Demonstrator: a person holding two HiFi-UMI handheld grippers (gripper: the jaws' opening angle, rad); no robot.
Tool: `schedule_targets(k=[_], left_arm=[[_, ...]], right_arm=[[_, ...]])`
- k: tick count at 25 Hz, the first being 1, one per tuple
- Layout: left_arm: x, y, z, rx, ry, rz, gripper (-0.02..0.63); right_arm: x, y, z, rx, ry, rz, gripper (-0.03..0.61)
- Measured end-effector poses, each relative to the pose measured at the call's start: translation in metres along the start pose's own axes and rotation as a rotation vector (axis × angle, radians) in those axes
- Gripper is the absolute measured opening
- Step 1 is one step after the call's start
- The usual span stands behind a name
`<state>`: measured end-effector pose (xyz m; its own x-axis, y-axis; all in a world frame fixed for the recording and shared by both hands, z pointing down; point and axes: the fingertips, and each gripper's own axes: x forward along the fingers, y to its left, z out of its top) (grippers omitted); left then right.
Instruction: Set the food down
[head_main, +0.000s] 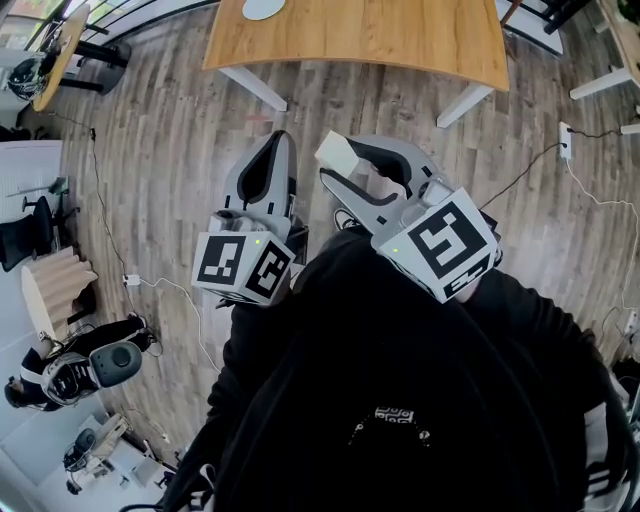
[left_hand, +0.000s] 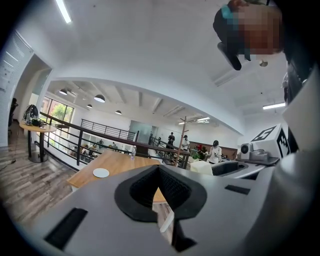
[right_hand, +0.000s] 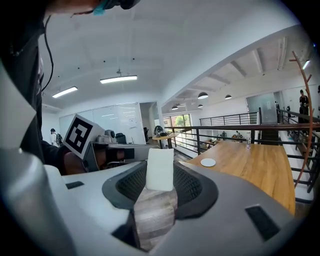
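Observation:
A pale white block of food (head_main: 338, 152) sits between the tips of my right gripper (head_main: 336, 163), which is shut on it. In the right gripper view the food block (right_hand: 160, 169) stands upright between the dark pads. My left gripper (head_main: 279, 142) hangs just left of the right one, shut and holding nothing; in its own view the left gripper (left_hand: 159, 170) has its pads meeting at the tips. Both grippers are held above the plank floor, short of a wooden table (head_main: 400, 40). A small white plate (head_main: 263, 8) lies on that table, and the plate (right_hand: 208, 162) also shows beyond the food.
White table legs (head_main: 252, 88) stand ahead of the grippers. Cables and a power strip (head_main: 565, 140) lie on the floor at the right. A robot base (head_main: 90, 370) sits at lower left. A black railing (right_hand: 240, 132) runs behind the table, with people (left_hand: 215, 150) far off.

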<state>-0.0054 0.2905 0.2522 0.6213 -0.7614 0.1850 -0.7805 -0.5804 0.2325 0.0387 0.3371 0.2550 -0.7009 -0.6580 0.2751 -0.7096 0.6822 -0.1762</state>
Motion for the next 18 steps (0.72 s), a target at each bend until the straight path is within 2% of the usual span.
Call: schedule_targets(k=[7,18], left_arm=[[0.001,0.051,0.004,-0.031,-0.005,-0.03,-0.002],[-0.006,0.09,0.006,-0.026,-0.017,-0.092,-0.002]], right_arm=[[0.05,0.01,0.009,-0.024,0.028,-0.015,0.173],[0.091,0.022,0.018,-0.061,0.022,-0.052,0.173]])
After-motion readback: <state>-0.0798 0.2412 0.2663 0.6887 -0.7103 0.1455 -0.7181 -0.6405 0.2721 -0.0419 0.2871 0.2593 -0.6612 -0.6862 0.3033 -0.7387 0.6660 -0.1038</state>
